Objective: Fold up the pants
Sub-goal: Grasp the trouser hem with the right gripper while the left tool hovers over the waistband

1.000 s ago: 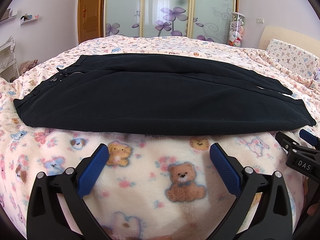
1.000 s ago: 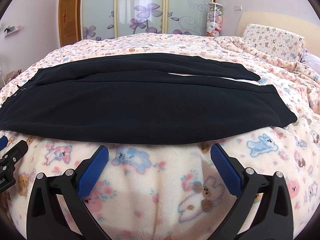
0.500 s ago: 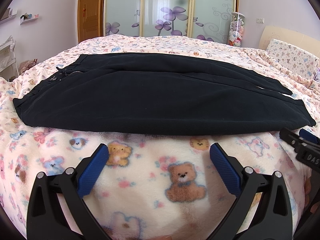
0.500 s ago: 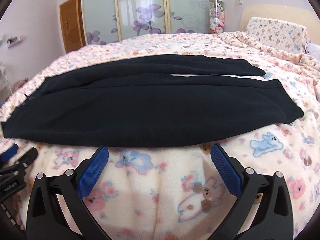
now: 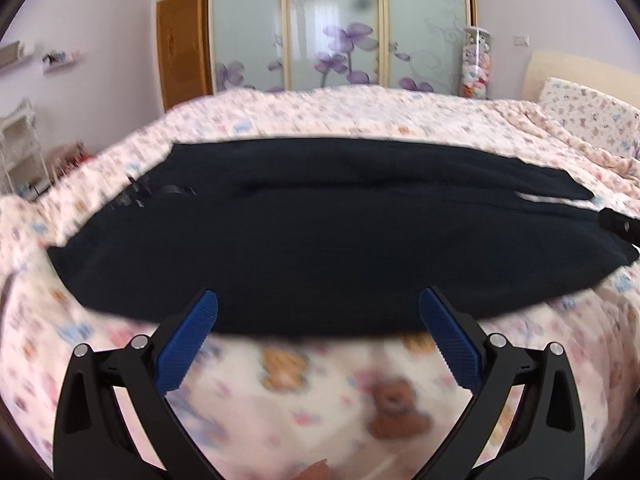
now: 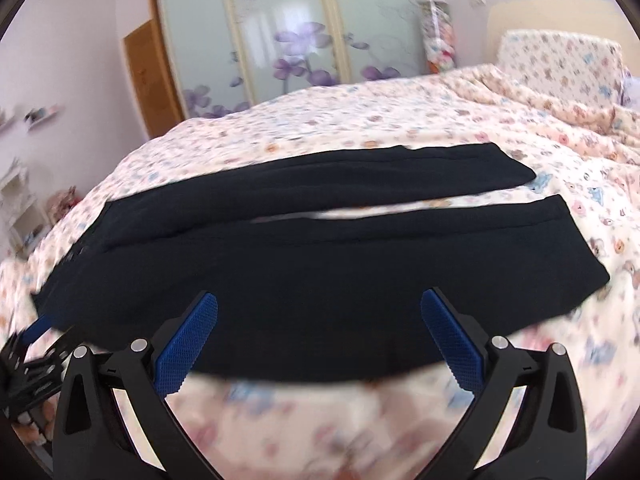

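Left wrist view: the black pants point(image 5: 320, 236) lie flat on the bed point(image 5: 360, 384), long axis running left to right, waistband to the left. The left hand-held gripper point(image 5: 318, 312) is spread wide, empty, its tips at the near long edge. Motion blur smears the waistband detail.

Right wrist view: the right hand-held gripper point(image 6: 319, 312), also wide apart and empty, faces the near leg point(image 6: 320, 276); the cuffs lie right, nearer this hand.

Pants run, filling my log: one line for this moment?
pants flat on bed | left gripper open | right gripper open
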`<state>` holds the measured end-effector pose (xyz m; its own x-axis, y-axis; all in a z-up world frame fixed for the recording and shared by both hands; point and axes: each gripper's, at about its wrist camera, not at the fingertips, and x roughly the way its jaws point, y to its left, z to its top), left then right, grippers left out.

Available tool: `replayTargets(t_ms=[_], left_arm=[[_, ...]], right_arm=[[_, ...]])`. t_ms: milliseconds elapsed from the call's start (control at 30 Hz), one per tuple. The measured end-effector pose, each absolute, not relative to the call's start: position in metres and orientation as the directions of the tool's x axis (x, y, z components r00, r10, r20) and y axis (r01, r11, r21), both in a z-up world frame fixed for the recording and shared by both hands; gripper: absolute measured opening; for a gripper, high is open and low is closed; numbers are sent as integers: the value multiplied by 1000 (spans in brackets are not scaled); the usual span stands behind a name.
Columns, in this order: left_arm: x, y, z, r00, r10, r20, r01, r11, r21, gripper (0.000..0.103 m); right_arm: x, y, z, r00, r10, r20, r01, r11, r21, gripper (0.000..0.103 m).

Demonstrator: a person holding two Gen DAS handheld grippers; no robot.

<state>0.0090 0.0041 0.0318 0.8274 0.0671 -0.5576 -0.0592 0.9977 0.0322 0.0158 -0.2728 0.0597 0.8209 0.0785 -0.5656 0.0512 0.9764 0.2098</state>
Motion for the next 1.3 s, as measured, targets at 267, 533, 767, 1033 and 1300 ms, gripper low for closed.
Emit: replayTargets(t_ms=[267, 533, 767, 1033, 1300], left_arm=[[34, 32, 63, 873, 172, -456, -167, 985, 51, 101], [22, 39, 55, 864, 373, -338, -329, 927, 181, 101], [24, 41, 47, 869, 344, -355, -305, 939, 162, 101], [38, 38, 35, 845, 340, -413, -282, 939, 195, 101], [40, 41, 32, 842, 321, -435, -267, 946, 181, 101]], right_arm=[[127, -347, 92, 768, -27, -639, 252, 931, 263, 102], [255, -419, 78, 660, -133, -740, 521, 791, 322, 76], [310, -449, 41, 581, -220, -783, 662, 688, 297, 67], [353, -436, 15, 415, -415, -810, 743, 668, 39, 65], [335, -441, 3, 436, -397, -808, 757, 647, 92, 21]])
